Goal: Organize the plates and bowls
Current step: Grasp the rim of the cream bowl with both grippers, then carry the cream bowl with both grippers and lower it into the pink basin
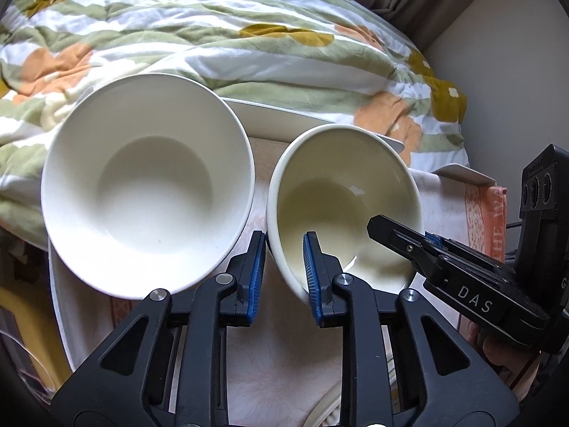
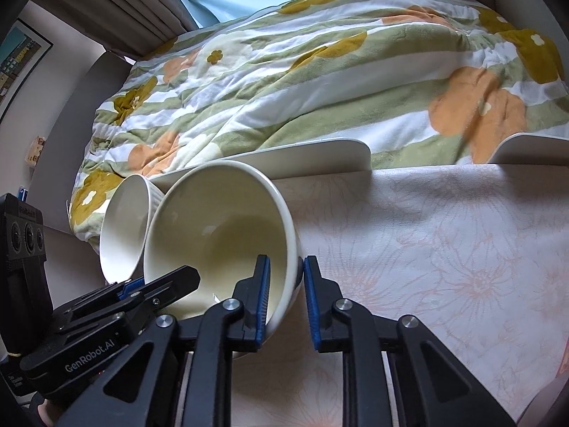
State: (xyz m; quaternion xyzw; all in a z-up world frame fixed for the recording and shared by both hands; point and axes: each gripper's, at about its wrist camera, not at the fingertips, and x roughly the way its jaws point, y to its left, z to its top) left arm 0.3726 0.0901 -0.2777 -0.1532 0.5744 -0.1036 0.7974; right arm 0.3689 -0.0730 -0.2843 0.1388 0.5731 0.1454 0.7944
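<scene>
A small cream bowl is tilted on the table; it also shows in the right wrist view. My left gripper straddles its left rim, one pad inside and one outside, with a small gap. My right gripper straddles its right rim the same way; it shows in the left wrist view. A larger white bowl stands tilted to the left, ribbed on the outside. White plates lie at the table's far edge.
The table has a pale floral cloth. A flowered quilt lies on the bed just behind it. Curtains hang beyond. An orange towel hangs at the right.
</scene>
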